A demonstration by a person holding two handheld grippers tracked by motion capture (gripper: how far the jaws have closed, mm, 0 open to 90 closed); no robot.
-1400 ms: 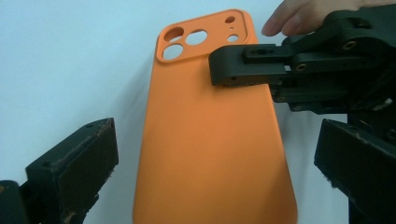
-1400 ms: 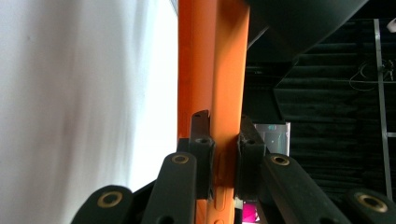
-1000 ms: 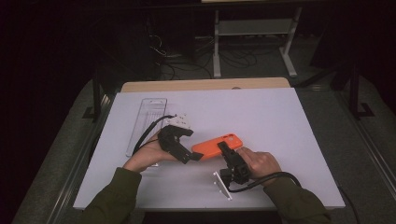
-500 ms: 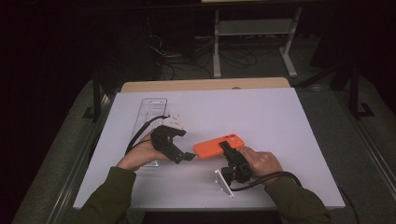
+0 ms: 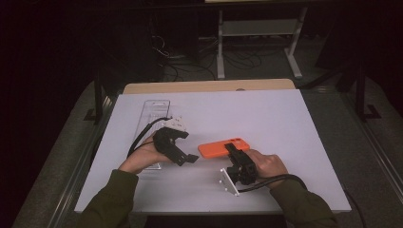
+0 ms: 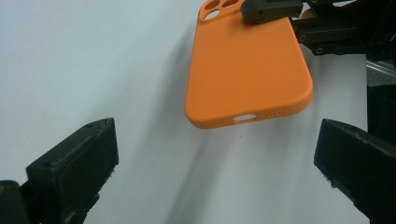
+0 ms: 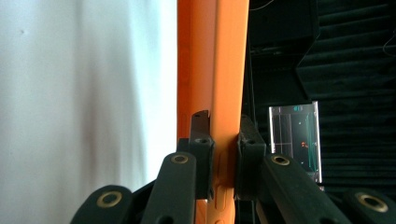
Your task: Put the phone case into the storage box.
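An orange phone case hangs just above the white table, casting a shadow under it. My right gripper is shut on one long edge near the camera cutout; in the right gripper view its jaws pinch the case edge-on. My left gripper stands open just left of the case, apart from it. In the left gripper view, the case's bottom end with its port hole faces the wide-open left gripper, nothing between its fingers.
A clear plastic tray lies at the table's left, behind my left hand, also seen as a clear tray past the case. A small white block sits beside it. Dark floor and a stand lie beyond the far edge.
My left gripper has shifted slightly to the left, away from the case. The right gripper and the orange case have barely moved.
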